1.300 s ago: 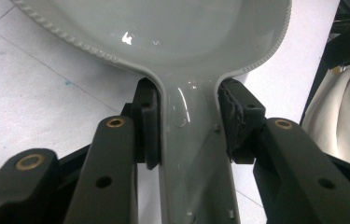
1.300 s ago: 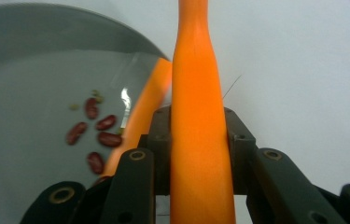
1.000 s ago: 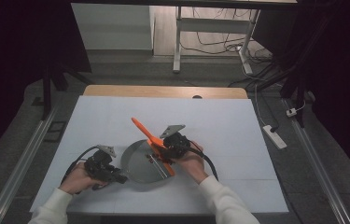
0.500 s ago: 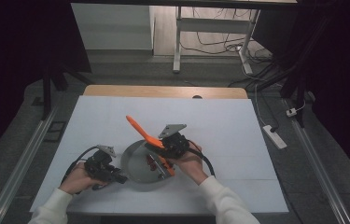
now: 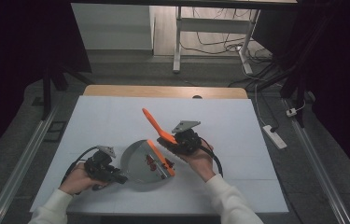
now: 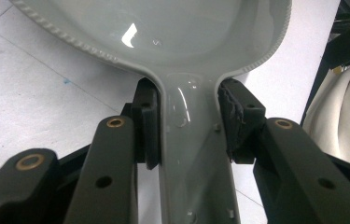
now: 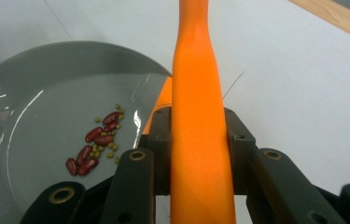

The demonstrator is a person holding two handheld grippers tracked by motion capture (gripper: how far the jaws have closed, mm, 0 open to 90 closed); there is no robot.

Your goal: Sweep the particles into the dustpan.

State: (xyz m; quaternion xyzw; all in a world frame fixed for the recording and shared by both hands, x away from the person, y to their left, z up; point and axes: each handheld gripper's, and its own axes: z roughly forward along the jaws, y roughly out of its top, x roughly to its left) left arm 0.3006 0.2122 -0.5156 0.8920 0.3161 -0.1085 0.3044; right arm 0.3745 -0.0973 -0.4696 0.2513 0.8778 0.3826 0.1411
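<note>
A grey dustpan (image 5: pixel 137 158) with an orange front lip (image 5: pixel 161 158) lies on the white table near the front. Red beans and small green ones (image 5: pixel 151 162) lie inside it; the right gripper view shows the beans (image 7: pixel 93 145) in the pan (image 7: pixel 32 93). My left gripper (image 5: pixel 116 176) is shut on the pan's handle (image 6: pixel 191 154), pads pressed on both sides. My right gripper (image 5: pixel 175 142) is shut on the orange handle (image 7: pixel 198 116) of a small brush (image 5: pixel 153 122), held just right of the pan's lip.
The white table cover (image 5: pixel 242 135) has free room to the right and towards the far side. A wooden strip (image 5: pixel 163 91) runs along the far edge. A white power strip (image 5: pixel 275 136) lies on the floor at the right.
My right gripper has lifted and shifted right and away with the brush, whose handle now points more upright. The left gripper and the dustpan have stayed put.
</note>
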